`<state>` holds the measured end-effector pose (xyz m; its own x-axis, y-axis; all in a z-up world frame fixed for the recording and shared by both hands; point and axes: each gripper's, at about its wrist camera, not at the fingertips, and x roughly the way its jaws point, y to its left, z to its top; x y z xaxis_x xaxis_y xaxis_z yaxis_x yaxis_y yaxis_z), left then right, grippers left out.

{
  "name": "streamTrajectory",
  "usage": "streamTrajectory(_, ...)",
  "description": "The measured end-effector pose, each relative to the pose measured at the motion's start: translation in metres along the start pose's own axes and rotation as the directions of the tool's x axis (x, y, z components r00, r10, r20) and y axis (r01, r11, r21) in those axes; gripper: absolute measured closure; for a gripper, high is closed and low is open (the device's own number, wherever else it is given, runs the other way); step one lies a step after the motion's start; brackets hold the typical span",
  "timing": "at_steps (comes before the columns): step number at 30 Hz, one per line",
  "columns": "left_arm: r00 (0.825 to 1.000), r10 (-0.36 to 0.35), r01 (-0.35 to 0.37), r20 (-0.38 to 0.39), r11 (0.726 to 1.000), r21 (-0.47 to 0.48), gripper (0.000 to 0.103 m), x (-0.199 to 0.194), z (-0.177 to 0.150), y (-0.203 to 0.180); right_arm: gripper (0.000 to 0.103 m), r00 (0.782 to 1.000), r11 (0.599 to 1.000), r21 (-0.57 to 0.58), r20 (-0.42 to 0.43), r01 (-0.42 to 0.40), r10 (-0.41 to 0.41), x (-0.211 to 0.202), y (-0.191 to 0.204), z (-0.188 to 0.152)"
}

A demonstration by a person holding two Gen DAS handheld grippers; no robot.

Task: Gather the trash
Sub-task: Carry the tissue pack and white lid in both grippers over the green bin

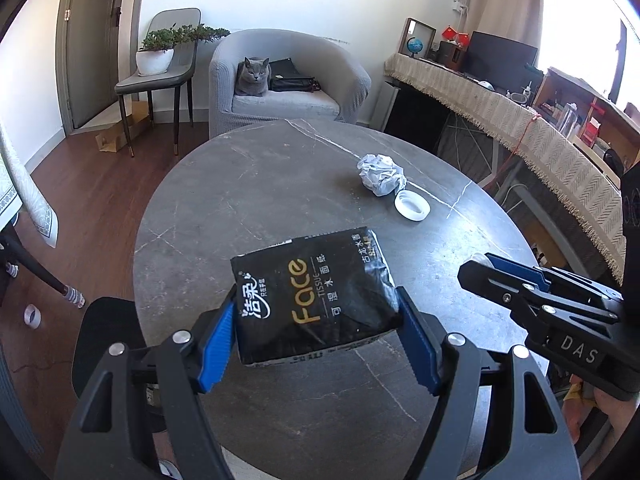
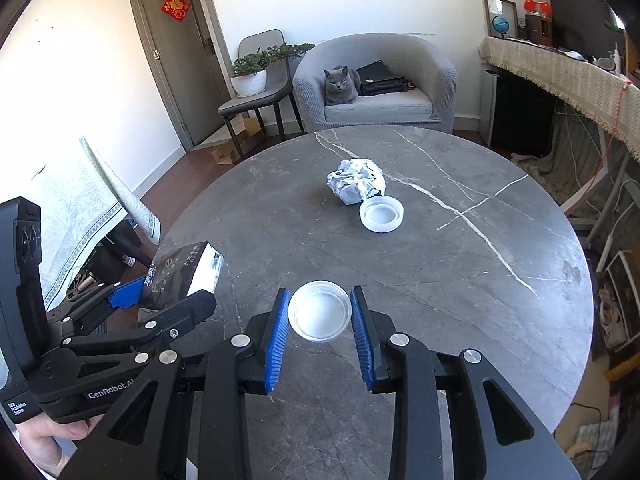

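Risk nr 1 imo: tissue pack (image 1: pixel 316 294) is soft, left gripper (image 1: pixel 316 316) is clamped on its sides and holds it off the round marble table (image 1: pixel 260 184) near the left edge, so it could squish and slide out. Right gripper (image 2: pixel 320 320) is pinched on a white plastic lid (image 2: pixel 319 315) by its rim, thin grip, might pop free. Crumpled paper ball (image 2: pixel 356 186) and 2nd lid (image 2: pixel 381 213) sit touching mid-table, so grabbing one prob nudges the other.

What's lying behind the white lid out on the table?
A crumpled paper ball sits just behind the white lid, touching its far rim. Whether anything lies under or beyond the ball is hidden.
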<state>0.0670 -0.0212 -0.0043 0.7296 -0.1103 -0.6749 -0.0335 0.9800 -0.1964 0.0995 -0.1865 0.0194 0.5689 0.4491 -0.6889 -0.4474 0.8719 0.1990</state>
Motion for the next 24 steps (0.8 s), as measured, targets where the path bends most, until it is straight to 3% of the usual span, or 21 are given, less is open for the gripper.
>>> streamTrajectory(9,1.000,0.008,-0.008,0.028,1.000,-0.011,0.028,-0.018,0.006,0.036,0.072,0.999,0.998,-0.044,-0.001,-0.041,0.041,0.013,0.031,0.008)
streamTrajectory(24,0.993,0.104,-0.100,0.055,0.993,-0.065,0.028,-0.043,0.005,0.109,0.072,0.992,0.987,-0.100,0.022,-0.124,0.127,0.030,0.093,0.024)
